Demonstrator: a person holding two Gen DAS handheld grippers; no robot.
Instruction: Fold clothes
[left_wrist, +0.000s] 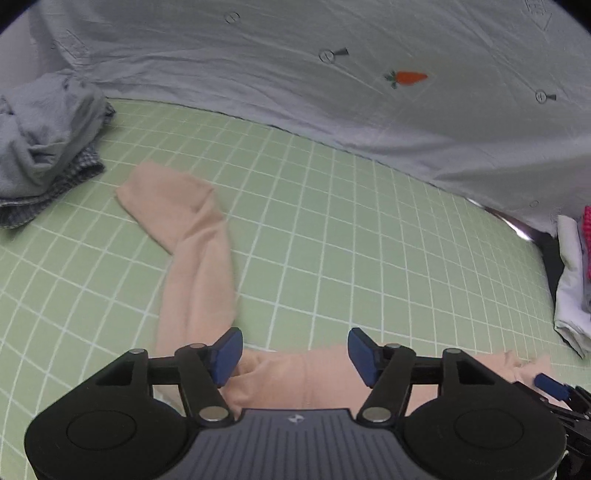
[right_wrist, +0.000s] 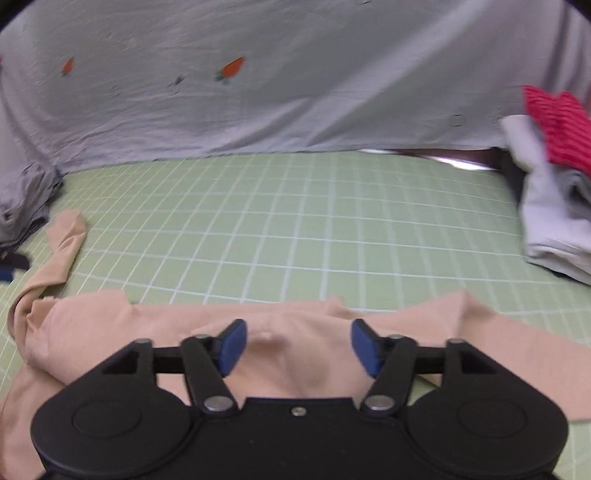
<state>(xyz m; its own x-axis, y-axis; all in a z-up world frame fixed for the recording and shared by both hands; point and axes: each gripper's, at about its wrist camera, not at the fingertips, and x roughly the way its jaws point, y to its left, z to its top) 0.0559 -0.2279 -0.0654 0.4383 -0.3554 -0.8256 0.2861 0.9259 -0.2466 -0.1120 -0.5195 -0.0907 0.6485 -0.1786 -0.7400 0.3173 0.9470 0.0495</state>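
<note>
The peach garment (left_wrist: 199, 254) lay on the green gridded worktop (left_wrist: 332, 229), directly beneath both sets of tongs. In the left wrist view, its body ran crosswise along the near edge, from 6 o'clock toward 4 o'clock, while one long sleeve extended away from the camera. That sleeve's long axis ran from roughly 6 o'clock up toward 10 o'clock, bending partway, and its cuff end pointed toward the far left.

The left tongs (left_wrist: 295, 352) were spread wide, with the blue pads (left_wrist: 227, 354) apart and nothing between them. They hovered over the garment where the sleeve met the body.

In the right wrist view, the garment (right_wrist: 147, 325) spanned the frame from 9 o'clock to 3 o'clock, its long axis crosswise. The sleeve trailed off toward 10 o'clock. The right tongs (right_wrist: 298, 347) were likewise spread wide and gripped nothing, positioned over the middle of the fabric. Whether the pads touched the cloth could not be determined.

A crumpled grey garment (left_wrist: 44, 140) sat on checked fabric at 10 o'clock in the left wrist view. A pale grey sheet with carrot motifs (left_wrist: 406, 77) hung across the background from 11 to 2 o'clock. A stack of white and red-pink clothing (right_wrist: 546, 177) rested at 2 o'clock in the right wrist view.
</note>
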